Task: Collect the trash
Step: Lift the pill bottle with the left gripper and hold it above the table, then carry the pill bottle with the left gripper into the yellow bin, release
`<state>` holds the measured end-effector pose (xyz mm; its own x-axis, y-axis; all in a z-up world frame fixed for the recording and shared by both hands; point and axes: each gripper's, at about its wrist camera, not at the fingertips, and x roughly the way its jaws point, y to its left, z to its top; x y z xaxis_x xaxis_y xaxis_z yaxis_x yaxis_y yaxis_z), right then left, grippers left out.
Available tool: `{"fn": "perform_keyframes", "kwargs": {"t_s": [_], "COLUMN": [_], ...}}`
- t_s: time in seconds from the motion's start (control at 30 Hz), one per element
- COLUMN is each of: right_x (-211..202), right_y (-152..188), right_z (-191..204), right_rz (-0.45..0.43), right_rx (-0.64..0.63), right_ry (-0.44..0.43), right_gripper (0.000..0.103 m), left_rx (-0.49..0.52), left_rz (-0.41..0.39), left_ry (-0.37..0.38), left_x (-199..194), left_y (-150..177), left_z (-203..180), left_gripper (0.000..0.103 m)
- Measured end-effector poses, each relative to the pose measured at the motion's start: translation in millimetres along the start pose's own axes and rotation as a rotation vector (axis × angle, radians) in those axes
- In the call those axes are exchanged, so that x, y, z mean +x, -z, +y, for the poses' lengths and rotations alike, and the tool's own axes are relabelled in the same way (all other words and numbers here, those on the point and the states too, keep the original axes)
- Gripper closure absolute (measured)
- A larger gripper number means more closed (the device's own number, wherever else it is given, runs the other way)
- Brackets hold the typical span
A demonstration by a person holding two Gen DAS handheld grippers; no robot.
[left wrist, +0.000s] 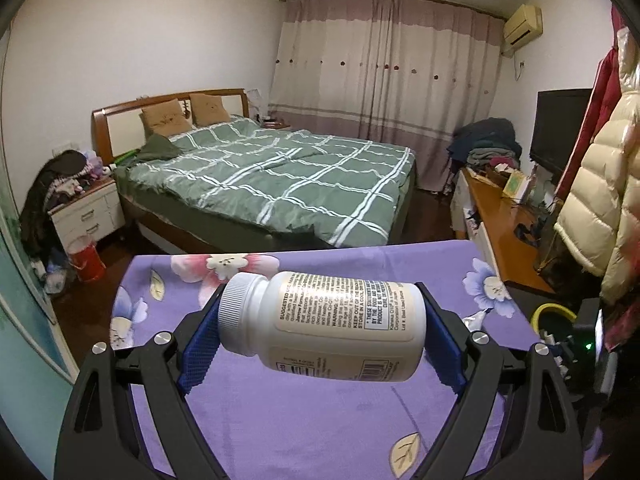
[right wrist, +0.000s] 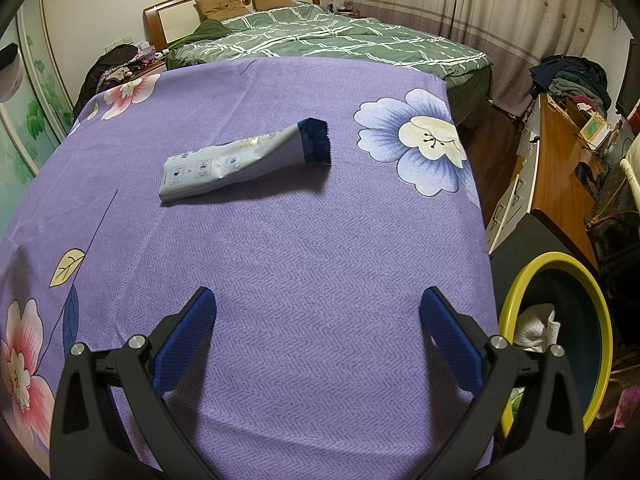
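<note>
A: Report the status of the left hand-held gripper (left wrist: 322,320).

B: Its jaws stand wide and are clamped on a white pill bottle (left wrist: 322,326). The bottle lies crosswise between the blue pads (left wrist: 198,350): the ribbed cap presses the left pad, the base presses the right one. The printed label faces up. The bottle is held clear above the purple floral cloth (left wrist: 300,432) that covers the desk.

A: Report the status of the right hand-held gripper (right wrist: 318,308).

B: Its jaws are spread wide with nothing between them. Both blue pads hang above the near part of the cloth, and only bare purple fabric shows between them.

A: Locate the remaining items.

B: A white and blue sachet (right wrist: 244,162) lies flat on the cloth, at about the middle of the desk, well apart from the right hand-held gripper. Its dark blue serrated end points right, toward the large blue flower print (right wrist: 416,140).

A: Locate the bin.

B: A round bin with a yellow rim (right wrist: 560,340) stands just beside the right edge of the desk, at the near side. White crumpled paper (right wrist: 536,326) lies inside it.

A: Describe the surroundings.

B: A bed with a green checked cover (left wrist: 276,176) stands beyond the far edge of the desk.
</note>
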<state>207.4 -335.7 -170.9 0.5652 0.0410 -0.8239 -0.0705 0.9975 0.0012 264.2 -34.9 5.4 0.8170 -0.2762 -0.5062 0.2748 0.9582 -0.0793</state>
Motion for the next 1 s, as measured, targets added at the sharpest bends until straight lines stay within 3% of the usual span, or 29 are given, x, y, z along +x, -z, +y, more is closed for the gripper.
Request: {"fn": "perform_keyframes", "kwargs": {"t_s": [0.27, 0.43, 0.7, 0.93, 1.0], "right_x": [0, 0, 0, -3, -25], "right_y": [0, 0, 0, 5, 28], "right_z": [0, 0, 0, 1, 3], "right_rz": [0.000, 0.000, 0.001, 0.002, -0.016], "right_rx": [0.000, 0.000, 0.000, -0.022, -0.041], "right_ry": [0.000, 0.000, 0.000, -0.010, -0.079], "right_gripper": [0.005, 0.005, 0.005, 0.006, 0.006], "left_rx": [-0.010, 0.038, 0.182, 0.332, 0.394], "left_rz": [0.036, 0.043, 0.115, 0.186, 0.194], "left_ry": [0.042, 0.082, 0.317, 0.533, 0.563], "left_x": [20, 22, 26, 34, 38], "left_y": [7, 9, -32, -71, -77], "left_z": [-12, -37, -139, -264, -297], "left_gripper": [0.016, 0.017, 0.016, 0.016, 0.016]}}
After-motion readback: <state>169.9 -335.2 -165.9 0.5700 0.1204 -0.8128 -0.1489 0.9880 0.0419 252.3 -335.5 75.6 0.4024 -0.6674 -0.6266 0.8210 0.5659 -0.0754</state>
